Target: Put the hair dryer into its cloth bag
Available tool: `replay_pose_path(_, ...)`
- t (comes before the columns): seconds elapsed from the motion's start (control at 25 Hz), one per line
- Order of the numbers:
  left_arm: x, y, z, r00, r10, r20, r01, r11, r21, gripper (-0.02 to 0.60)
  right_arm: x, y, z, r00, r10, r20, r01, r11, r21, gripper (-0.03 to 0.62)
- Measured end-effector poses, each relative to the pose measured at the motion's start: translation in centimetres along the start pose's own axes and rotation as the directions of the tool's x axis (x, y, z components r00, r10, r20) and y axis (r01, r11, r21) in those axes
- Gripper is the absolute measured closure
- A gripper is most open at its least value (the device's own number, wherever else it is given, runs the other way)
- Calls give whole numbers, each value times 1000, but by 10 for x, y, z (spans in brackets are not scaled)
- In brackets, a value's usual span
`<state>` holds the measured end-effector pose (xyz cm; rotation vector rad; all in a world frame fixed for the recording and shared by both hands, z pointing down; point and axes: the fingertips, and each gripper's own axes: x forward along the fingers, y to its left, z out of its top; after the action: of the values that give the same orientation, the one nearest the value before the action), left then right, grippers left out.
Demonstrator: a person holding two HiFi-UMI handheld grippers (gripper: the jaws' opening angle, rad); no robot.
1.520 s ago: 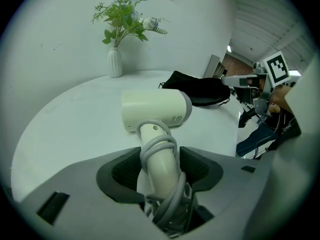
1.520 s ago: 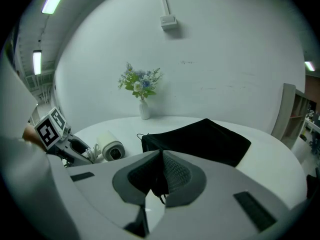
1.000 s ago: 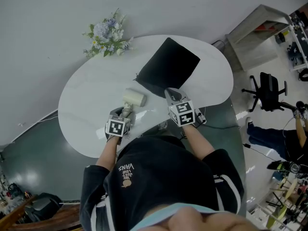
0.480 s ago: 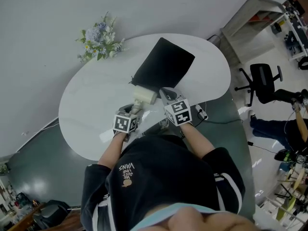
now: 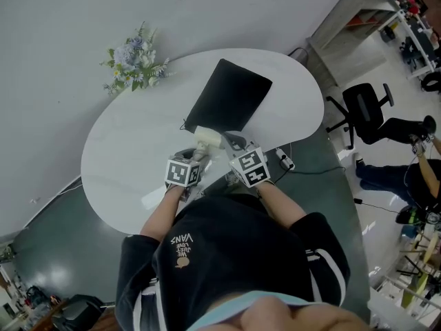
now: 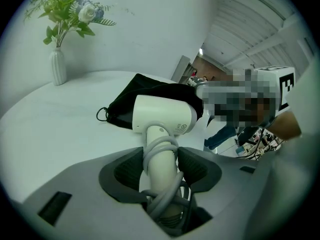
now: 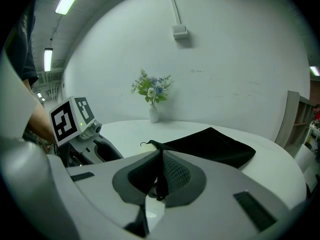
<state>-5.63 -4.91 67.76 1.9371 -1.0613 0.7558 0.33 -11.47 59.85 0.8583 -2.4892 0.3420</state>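
The black cloth bag [image 5: 229, 102] lies flat on the white table [image 5: 117, 164]. Its near edge is lifted, and my right gripper [image 5: 231, 141] is shut on that edge; in the right gripper view a fold of black cloth [image 7: 159, 176] is pinched between the pads. The white hair dryer [image 5: 207, 138] has its head right at the bag's near edge. My left gripper [image 5: 197, 155] is shut on the dryer's handle [image 6: 161, 166], which has the grey cord wound round it. The dryer's head [image 6: 165, 114] points at the bag [image 6: 150, 91].
A vase of flowers [image 5: 131, 61] stands at the table's far left edge. A power strip [image 5: 284, 161] lies on the floor by the table's right side. An office chair [image 5: 372, 112] and a shelf unit [image 5: 351, 26] stand to the right.
My left gripper has carried the hair dryer to the right, up to the bag's near edge beside the right gripper. The right gripper has kept its hold on the bag.
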Motion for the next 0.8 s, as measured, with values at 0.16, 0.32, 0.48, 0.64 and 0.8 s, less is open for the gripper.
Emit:
replay_pose_path(0.16, 6, 0, 5, 1000, -7, 11, 7, 1000, -16, 344, -3, 7, -3, 1000, 17, -8, -17, 1000, -11, 545)
replay_pose_path(0.32, 13, 2, 16, 999, -17, 39, 18, 999, -46, 344, -4, 18, -5, 999, 39, -20, -40, 998, -44, 545)
replay_pose_path(0.48, 19, 4, 28, 998, -25, 58, 29, 997, -66, 344, -4, 24, -6, 998, 56, -23, -57, 997, -50, 545)
replay_pose_path(0.64, 25, 5, 38, 998, -29, 62, 33, 997, -65, 344, -7, 28, -4, 997, 79, -17, -80, 995, -59, 545)
replay_pose_path(0.8, 32, 3, 50, 997, -36, 73, 40, 998, -56, 344, -10, 29, -1, 994, 112, -7, -112, 991, -67, 545)
